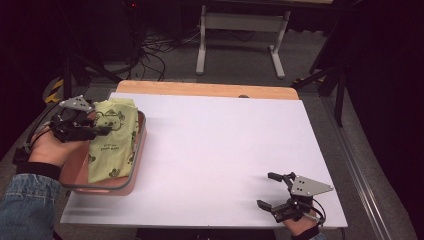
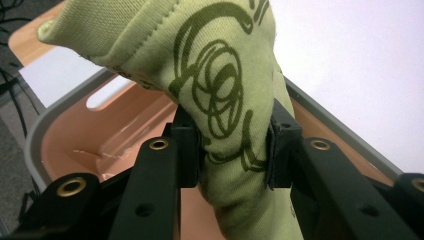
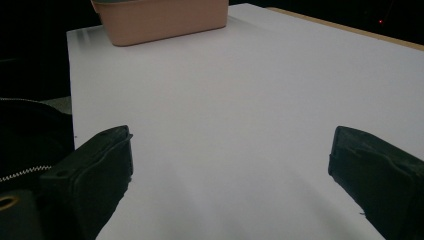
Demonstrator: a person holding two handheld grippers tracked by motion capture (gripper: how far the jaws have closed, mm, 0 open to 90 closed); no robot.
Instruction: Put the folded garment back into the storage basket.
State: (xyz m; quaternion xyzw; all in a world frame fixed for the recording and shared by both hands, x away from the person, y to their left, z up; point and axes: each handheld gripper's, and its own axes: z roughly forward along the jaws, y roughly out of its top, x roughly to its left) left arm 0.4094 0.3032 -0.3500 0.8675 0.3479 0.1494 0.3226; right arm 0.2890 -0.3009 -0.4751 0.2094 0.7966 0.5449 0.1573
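The green cloth carries a dark green scribble print and a few lines of small print that are too small to read. It lies in the pink bin with a grey rim at the left edge of the white table top. A wooden strip borders the far edge; beyond it are a grey floor, cables and a white frame in a dark room. The left gripper clamps a fold of the cloth; the left gripper view shows both pads pressing the fabric above the bin. The right gripper rests near the front right corner, jaws spread wide over bare table.
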